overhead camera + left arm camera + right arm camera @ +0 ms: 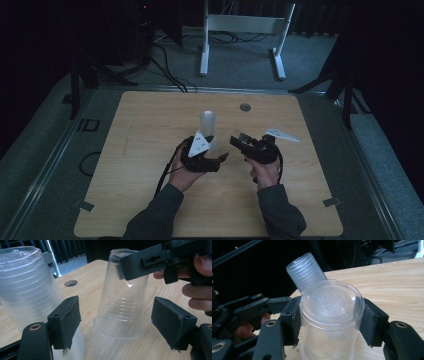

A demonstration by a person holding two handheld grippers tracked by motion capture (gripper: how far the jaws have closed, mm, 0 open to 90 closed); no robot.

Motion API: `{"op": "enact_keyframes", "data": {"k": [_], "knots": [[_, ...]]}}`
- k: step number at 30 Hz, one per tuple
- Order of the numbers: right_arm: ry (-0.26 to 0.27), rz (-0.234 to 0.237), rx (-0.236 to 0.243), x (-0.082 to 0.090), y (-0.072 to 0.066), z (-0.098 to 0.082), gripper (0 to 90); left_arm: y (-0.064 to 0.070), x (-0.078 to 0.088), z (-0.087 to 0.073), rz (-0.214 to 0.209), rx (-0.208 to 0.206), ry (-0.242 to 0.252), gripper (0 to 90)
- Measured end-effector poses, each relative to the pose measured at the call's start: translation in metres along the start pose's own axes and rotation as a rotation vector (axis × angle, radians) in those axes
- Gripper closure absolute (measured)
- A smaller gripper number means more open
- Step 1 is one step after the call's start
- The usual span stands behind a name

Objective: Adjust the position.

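Note:
A single clear plastic cup [122, 297] stands upside down on the wooden table [150, 130]. My right gripper [329, 320] is shut on it near its upturned base [332, 300], one pad pressing each side. My left gripper [120, 322] is open around the same cup's lower part. Its pads [66, 320] stand apart from the wall on both sides. A tall stack of clear cups [25, 287] rises just left of the left jaw. In the high view the left gripper [220, 159] and the right gripper [239, 140] face each other in front of the stack [208, 124].
A round cable hole [244, 107] lies in the table behind the cups. A white desk frame [245, 30] and cables sit on the floor beyond the far edge. Bare wood extends to the left, right and front of the hands.

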State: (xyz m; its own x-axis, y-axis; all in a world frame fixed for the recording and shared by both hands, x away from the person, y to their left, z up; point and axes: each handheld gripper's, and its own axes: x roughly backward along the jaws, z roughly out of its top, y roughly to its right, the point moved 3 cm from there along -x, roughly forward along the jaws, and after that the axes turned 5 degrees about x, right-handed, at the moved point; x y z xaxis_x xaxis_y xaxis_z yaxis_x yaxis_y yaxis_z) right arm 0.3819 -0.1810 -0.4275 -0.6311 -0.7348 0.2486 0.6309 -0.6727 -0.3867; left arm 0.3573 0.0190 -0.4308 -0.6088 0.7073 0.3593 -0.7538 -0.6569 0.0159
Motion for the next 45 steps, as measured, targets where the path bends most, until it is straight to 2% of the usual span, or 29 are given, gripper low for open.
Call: {"op": "enact_keyframes", "data": {"k": [8, 10, 14, 19, 28, 32, 36, 45], "knots": [[0.004, 0.014, -0.036, 0.002, 0.004, -0.005, 41.5, -0.001, -0.005, -0.002, -0.018, 0.024, -0.005, 23.2], [0.005, 0.016, -0.038, 0.002, 0.004, -0.006, 41.5, -0.001, -0.005, -0.003, -0.018, 0.023, -0.006, 23.2], [0.016, 0.039, -0.077, 0.003, 0.006, -0.007, 41.5, 0.0, -0.006, -0.003, -0.019, 0.013, -0.009, 23.2], [0.024, 0.051, -0.092, 0.004, 0.007, -0.007, 41.6, 0.001, -0.009, -0.004, -0.018, 0.006, -0.006, 23.0], [0.028, 0.066, -0.11, 0.004, 0.007, -0.008, 41.6, 0.004, -0.012, -0.006, -0.042, -0.003, 0.001, 20.4], [0.039, 0.091, -0.138, 0.004, 0.008, -0.008, 41.7, 0.004, -0.017, -0.007, -0.055, 0.002, 0.003, 20.3], [0.053, 0.122, -0.175, 0.005, 0.01, -0.008, 41.7, 0.005, -0.023, -0.008, -0.064, -0.001, -0.004, 20.2], [0.064, 0.148, -0.209, 0.006, 0.012, -0.008, 41.8, 0.008, -0.032, -0.01, -0.074, -0.005, -0.026, 20.7]]}}
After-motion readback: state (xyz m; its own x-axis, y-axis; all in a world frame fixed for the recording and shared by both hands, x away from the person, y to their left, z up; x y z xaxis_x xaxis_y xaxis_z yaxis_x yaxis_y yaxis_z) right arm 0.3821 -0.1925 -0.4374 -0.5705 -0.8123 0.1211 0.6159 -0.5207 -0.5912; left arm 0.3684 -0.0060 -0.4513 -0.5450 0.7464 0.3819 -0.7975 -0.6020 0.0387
